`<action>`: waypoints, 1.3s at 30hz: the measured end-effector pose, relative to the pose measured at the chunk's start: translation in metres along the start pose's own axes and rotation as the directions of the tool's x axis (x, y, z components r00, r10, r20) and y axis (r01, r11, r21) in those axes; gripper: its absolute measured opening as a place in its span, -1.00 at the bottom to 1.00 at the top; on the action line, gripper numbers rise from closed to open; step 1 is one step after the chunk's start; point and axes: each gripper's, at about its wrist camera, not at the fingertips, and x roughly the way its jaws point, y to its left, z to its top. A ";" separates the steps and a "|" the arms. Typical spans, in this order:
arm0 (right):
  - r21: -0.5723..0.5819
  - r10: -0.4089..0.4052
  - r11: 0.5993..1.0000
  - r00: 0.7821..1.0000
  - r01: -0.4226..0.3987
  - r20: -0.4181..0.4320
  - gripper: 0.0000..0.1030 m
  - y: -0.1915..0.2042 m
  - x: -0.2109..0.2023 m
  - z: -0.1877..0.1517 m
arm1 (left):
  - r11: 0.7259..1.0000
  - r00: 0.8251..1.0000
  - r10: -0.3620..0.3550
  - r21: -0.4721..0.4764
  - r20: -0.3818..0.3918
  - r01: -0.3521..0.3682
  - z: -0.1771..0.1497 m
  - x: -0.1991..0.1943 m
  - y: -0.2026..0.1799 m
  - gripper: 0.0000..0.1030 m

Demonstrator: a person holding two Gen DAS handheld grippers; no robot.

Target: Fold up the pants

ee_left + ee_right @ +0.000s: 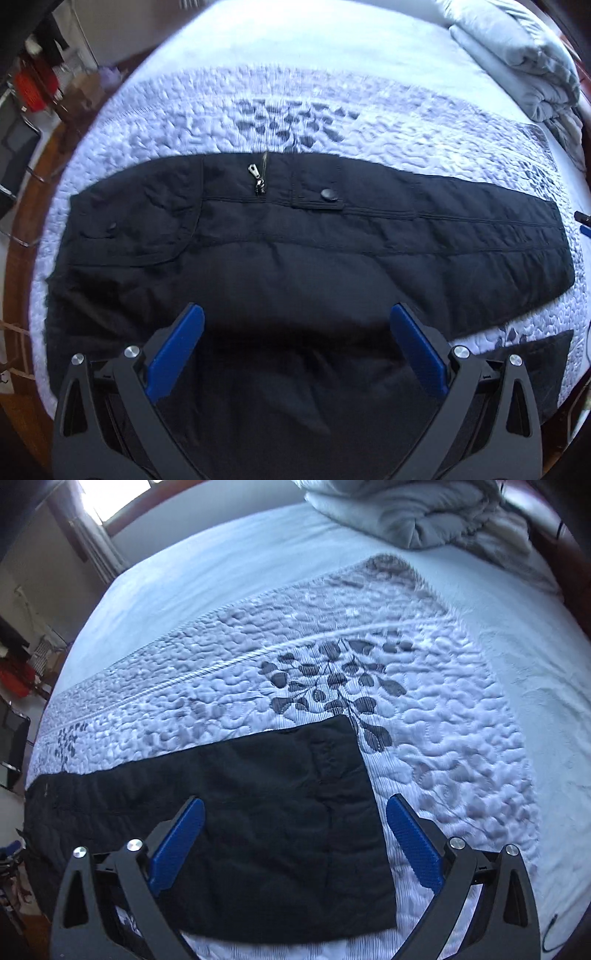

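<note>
Over the bed (258, 572), our left gripper (297, 347) and right gripper (295, 830) hang open above the pants (295, 258), so a shallow pinch could catch only one layer.

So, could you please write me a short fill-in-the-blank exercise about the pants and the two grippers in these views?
1. The pants lying on the quilt are ____ in colour.
2. The left gripper has its jaws ____, holding nothing.
3. The right gripper hovers over the ____ end of the pants.
4. The finger pads on both grippers are ____.

Missing words: black; open; leg (hem); blue
</note>
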 end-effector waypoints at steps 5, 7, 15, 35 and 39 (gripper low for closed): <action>0.011 0.033 0.999 0.997 -0.032 -0.070 0.93 -0.010 0.034 0.019 | 0.998 0.996 -0.020 -0.053 -0.092 0.015 0.022 0.037 0.033 0.95; -0.021 0.014 1.000 0.995 -0.016 -0.095 0.93 -0.007 0.046 0.023 | 0.998 0.994 0.003 -0.062 -0.110 -0.009 0.029 0.047 0.043 0.95; -0.204 -0.113 0.975 0.987 0.088 -0.116 0.72 0.019 0.075 0.013 | 0.998 0.988 -0.006 -0.060 -0.153 -0.003 0.048 0.067 0.060 0.95; -0.409 0.159 0.912 0.945 -0.029 0.286 -0.80 0.073 -0.077 -0.056 | 0.990 0.988 -0.129 -0.064 -0.084 0.124 0.053 0.036 0.065 0.93; -0.450 0.256 0.889 0.904 -0.081 0.342 -0.82 0.074 -0.123 -0.099 | 0.979 0.975 -0.204 -0.023 -0.088 0.203 0.065 0.026 0.039 0.94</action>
